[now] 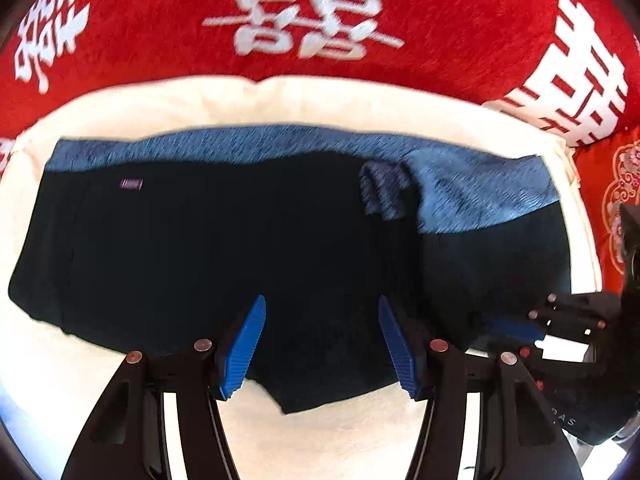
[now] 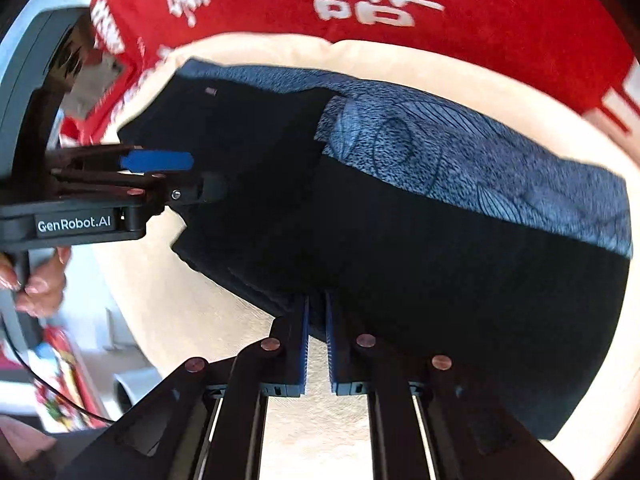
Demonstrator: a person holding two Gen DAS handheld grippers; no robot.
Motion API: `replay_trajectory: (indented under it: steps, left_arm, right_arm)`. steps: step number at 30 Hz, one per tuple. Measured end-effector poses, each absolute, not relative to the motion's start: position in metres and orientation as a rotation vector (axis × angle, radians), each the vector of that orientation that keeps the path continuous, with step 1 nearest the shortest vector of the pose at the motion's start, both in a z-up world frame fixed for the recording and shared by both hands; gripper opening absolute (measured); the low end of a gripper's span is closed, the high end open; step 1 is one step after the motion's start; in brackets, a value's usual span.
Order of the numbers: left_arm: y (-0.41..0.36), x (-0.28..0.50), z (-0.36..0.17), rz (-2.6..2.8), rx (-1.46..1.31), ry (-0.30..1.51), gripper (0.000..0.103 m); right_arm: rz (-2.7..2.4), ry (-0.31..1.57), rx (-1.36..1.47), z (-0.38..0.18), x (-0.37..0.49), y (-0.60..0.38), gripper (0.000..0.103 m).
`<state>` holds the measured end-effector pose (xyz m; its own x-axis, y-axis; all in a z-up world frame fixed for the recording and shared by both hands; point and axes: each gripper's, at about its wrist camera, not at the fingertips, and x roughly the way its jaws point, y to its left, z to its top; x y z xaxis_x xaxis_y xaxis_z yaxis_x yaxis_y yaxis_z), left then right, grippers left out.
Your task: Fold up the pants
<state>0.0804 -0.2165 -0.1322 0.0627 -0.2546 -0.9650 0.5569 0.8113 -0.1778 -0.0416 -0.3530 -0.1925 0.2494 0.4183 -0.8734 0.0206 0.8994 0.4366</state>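
Two tongs in play, both over the pants (image 1: 224,248), which lie spread flat on a cream pad (image 1: 280,100). The pad sits on a red cloth (image 1: 160,20) with big white characters; what carries it all I cannot tell.

Pants: dark fabric, blue patterned waistband (image 1: 248,144) along the far edge, small purple tag (image 1: 131,183) just below the band near its left end. Part of the band is flipped over onto the dark fabric right of centre, so a patterned flap (image 2: 420,148) overlaps it.

Left tongs (image 1: 320,344): blue pads apart, pointing steeply down at the near hem of the pants. Dark fabric shows in the gap, but the pads do not press on it. In the right wrist view the same tool (image 2: 160,168) sits at the left end of the pants, with a person's hand (image 2: 38,276) on its handle.

Right tongs (image 2: 316,344): pads drawn nearly together, clamped on the near edge of the pants; a thin fold of dark fabric sits between the tips. In the left wrist view it (image 1: 516,328) shows blurred at the right end of the pants, touching the hem.

Clutter at the left of the right wrist view, beyond the pad, is too blurred to name.
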Motion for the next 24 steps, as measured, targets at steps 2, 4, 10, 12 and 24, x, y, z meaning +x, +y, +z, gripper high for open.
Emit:
replay_trajectory:
  steps: [2, 4, 10, 12, 24]
  left_arm:
    - [-0.232, 0.079, -0.125, -0.652, 0.29, 1.353, 0.06]
    - [-0.251, 0.077, -0.118, -0.688, 0.296, 1.335, 0.06]
    - [-0.304, 0.072, -0.106, -0.721, 0.273, 1.298, 0.06]
    - [-0.313, 0.073, -0.101, -0.708, 0.249, 1.291, 0.06]
    - [-0.324, 0.079, -0.08, -0.678, 0.304, 1.221, 0.06]
  right_arm:
    - [0.275, 1.279, 0.486, -0.187, -0.049, -0.369, 0.012]
    - [0.231, 1.22, 0.579, -0.175, -0.059, -0.394, 0.018]
    - [0.005, 1.124, 0.693, -0.152, -0.075, -0.465, 0.044]
    - [-0.041, 1.093, 0.732, -0.146, -0.084, -0.486, 0.044]
    - [-0.11, 1.132, 0.841, -0.176, -0.09, -0.523, 0.044]
